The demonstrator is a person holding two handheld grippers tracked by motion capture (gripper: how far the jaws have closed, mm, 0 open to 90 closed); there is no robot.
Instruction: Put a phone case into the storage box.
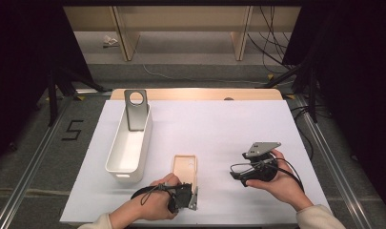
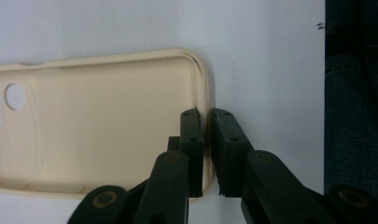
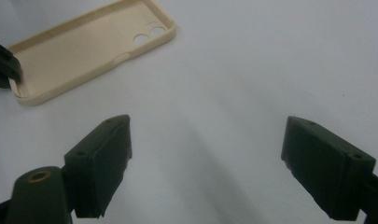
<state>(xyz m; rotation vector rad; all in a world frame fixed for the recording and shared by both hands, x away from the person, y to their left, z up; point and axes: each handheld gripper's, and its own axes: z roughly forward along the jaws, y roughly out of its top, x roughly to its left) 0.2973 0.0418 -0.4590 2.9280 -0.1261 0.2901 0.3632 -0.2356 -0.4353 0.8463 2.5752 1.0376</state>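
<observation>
Hands come in from the bottom of the high view, each holding a gripper over the white table (image 1: 228,129). The left gripper (image 1: 194,187) sits at the near end of a cream phone case (image 1: 185,168), which lies flat with its open side up near the table's front edge. Just left of the case stands a long white bin (image 1: 115,164), and a grey stand with a round hole (image 1: 136,110) leans at the bin's far end. The right gripper (image 1: 238,175) rests well to the right of the case, apart from it.

Left gripper view: the two black jaws are closed on the rim of the phone case (image 2: 102,126) at its rounded end — one pad inside the shell, the other outside, with the thin wall pinched between them. The case's camera holes show at the far left, and the shell lies on the white surface.

Right gripper view: the jaws stand wide apart with nothing but bare table between them. The phone case (image 3: 88,51) lies farther off at the upper left, and the left gripper's black pads (image 3: 2,65) clamp its end at the picture's left edge.
</observation>
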